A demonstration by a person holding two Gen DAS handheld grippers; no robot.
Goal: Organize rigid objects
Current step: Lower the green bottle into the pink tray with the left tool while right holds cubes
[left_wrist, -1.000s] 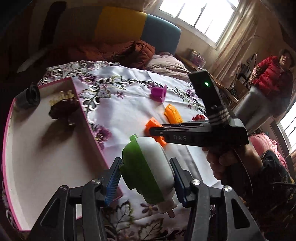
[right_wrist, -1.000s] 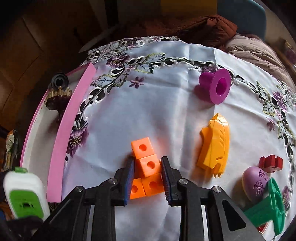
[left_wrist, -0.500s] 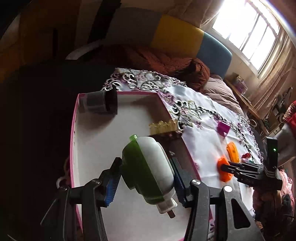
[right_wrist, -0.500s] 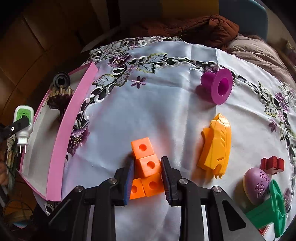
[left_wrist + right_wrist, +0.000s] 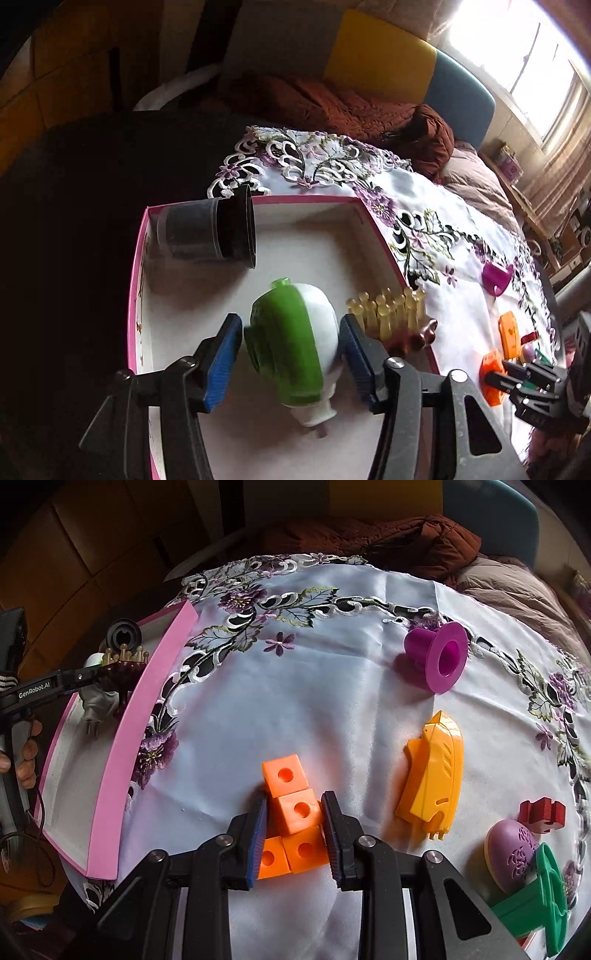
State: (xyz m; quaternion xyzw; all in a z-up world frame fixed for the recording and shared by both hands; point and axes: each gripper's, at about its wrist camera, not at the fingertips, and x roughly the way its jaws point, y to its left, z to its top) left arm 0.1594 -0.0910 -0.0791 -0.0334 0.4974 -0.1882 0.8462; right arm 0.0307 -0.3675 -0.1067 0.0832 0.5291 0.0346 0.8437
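The left gripper [image 5: 291, 354] hangs over the pink-walled box [image 5: 138, 280], and its jaws have just been opening. Its blue pads now stand clear on both sides of the green and white plug-in device [image 5: 295, 350], which sits between them above the box's white floor with its prongs pointing toward the near edge. Farther back in the box a black cup [image 5: 214, 232] lies on its side in the far left corner, and a brown piece topped with yellowish pegs [image 5: 395, 314] rests against the right wall.

On the flowered cloth [image 5: 332, 664] to the right of the box, the right gripper [image 5: 295, 834] pinches the orange blocks [image 5: 291, 812]. A yellow boat-shaped toy [image 5: 436, 768] lies just right of them, a purple spool [image 5: 439, 657] farther off.
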